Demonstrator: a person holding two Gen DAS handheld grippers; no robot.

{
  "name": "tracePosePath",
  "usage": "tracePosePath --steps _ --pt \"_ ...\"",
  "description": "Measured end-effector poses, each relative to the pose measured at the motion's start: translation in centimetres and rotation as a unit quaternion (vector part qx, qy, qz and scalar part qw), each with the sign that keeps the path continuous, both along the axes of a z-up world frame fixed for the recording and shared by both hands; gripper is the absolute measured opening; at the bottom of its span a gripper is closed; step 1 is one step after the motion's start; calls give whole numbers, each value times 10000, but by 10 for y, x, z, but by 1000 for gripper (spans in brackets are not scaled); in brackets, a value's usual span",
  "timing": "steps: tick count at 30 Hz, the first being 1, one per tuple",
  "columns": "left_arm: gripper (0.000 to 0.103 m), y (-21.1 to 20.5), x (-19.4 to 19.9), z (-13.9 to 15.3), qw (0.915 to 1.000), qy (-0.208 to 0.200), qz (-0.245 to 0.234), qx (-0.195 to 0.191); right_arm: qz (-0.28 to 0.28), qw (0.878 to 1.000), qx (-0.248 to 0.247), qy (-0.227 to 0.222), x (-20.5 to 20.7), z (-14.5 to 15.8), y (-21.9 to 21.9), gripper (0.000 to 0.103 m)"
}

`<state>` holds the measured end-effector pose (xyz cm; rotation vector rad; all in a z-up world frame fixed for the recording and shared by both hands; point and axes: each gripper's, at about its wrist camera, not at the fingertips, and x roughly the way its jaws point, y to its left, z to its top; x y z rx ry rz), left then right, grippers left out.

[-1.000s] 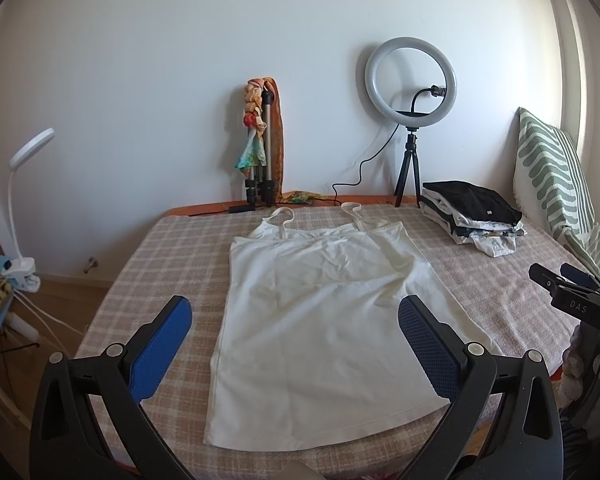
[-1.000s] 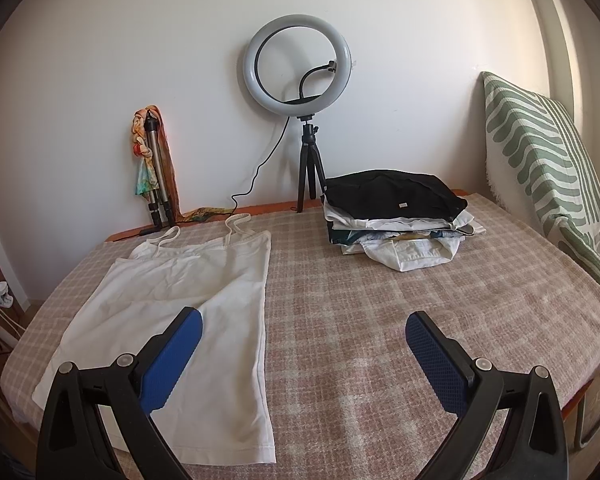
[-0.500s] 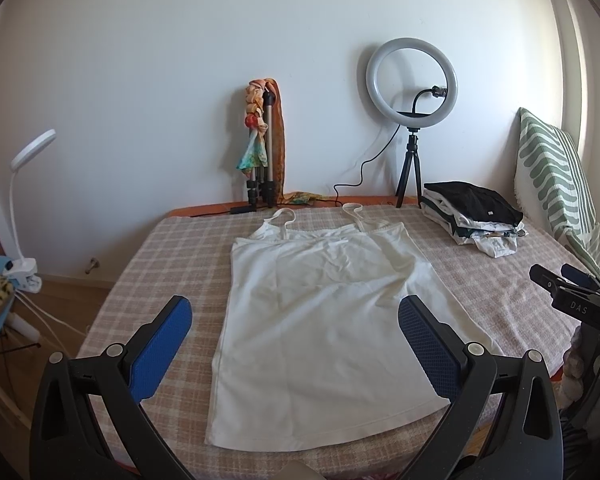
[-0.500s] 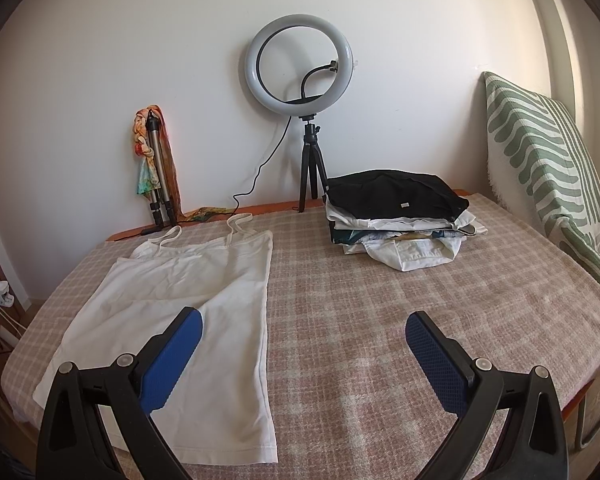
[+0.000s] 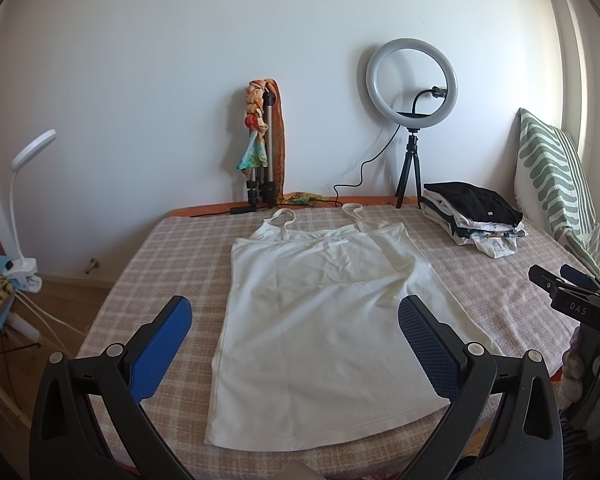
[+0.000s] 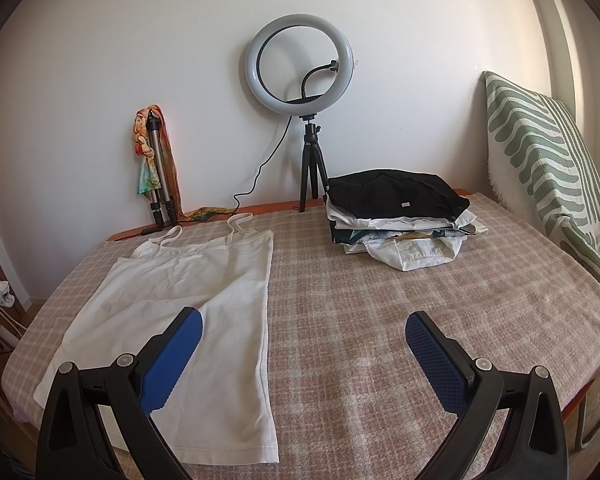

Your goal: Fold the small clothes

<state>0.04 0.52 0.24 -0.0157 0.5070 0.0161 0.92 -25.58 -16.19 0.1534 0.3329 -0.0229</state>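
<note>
A white strappy top (image 5: 320,312) lies spread flat on the checked bed cover (image 5: 172,256), straps toward the wall, hem toward me. It also shows in the right wrist view (image 6: 188,296). My left gripper (image 5: 294,332) is open and empty, held above the hem end of the top. My right gripper (image 6: 304,340) is open and empty, above the top's right edge and the bare cover (image 6: 380,304) beside it. The right gripper's black body (image 5: 572,300) shows at the right edge of the left wrist view.
A stack of folded clothes (image 6: 400,216) with a black one on top sits at the back right. A ring light on a tripod (image 6: 304,80) and a folded tripod with a scarf (image 6: 156,168) stand by the wall. A green striped pillow (image 6: 540,160) leans at right. A clip lamp (image 5: 24,208) stands left.
Both views have barely shifted. The top lies as before and both grippers stay open.
</note>
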Motion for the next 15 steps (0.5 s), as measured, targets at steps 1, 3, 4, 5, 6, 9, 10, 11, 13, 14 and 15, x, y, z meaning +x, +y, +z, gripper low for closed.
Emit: tracePosePath --steps 1,3,4,5,6,9,10,11,13,14,15 --pt "103 0 0 0 10000 -2 1 0 -10 10000 -7 -1 0 0 0 103" --pt "103 1 1 0 10000 -3 -3 -3 -3 10000 -2 -6 0 0 0 103" --pt "103 -1 -1 -1 10000 -1 10 -2 -2 10000 -1 -5 0 0 0 103" --pt "103 -1 -1 -1 10000 -1 9 0 -6 10000 -5 -4 0 0 0 103" --pt "103 -1 -1 -1 10000 -1 8 -2 -3 10000 -8 0 0 0 0 103" --pt "103 0 0 -1 10000 3 5 0 0 10000 -10 3 0 0 0 103" --pt "103 -2 -1 -1 10000 0 13 -4 -3 10000 -11 1 0 0 -1 103" --pt "103 -1 -1 -1 10000 4 8 -11 -1 10000 -8 0 0 0 -1 103" --pt "103 -1 -1 0 10000 3 11 -6 0 10000 -5 1 0 0 0 103" --pt "103 0 -1 0 10000 6 12 -7 -3 10000 -8 1 0 0 -1 103" --pt "103 -1 -1 -1 10000 4 8 -12 -6 10000 -8 1 0 0 -1 103"
